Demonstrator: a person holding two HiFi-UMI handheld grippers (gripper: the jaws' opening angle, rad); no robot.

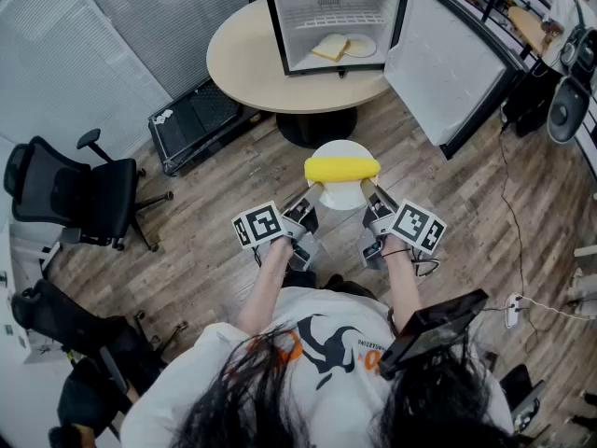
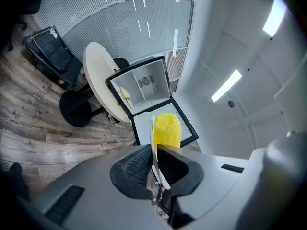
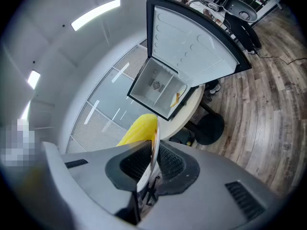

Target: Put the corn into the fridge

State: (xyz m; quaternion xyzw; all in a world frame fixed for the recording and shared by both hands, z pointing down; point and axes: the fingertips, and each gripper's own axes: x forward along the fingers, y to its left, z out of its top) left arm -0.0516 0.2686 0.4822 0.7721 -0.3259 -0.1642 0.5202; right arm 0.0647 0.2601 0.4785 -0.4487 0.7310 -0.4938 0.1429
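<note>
As corn (image 1: 342, 169) lies atop, left tongs (image 1: 313, 192) and right tongs (image 1: 367, 190) clamp the plate (image 1: 341, 198).

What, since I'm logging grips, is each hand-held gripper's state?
Left hand-held gripper: closed on the plate rim.
Right hand-held gripper: closed on the plate's opposite rim.

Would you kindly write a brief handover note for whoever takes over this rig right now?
Left gripper: shut on the white plate rim.
Right gripper: shut on the opposite rim.
Corn lies on the plate, held above the floor, short of the fridge, which stands open on the round table.
Done: plate with corn picked up.
Left: carry it into the fridge, release.
</note>
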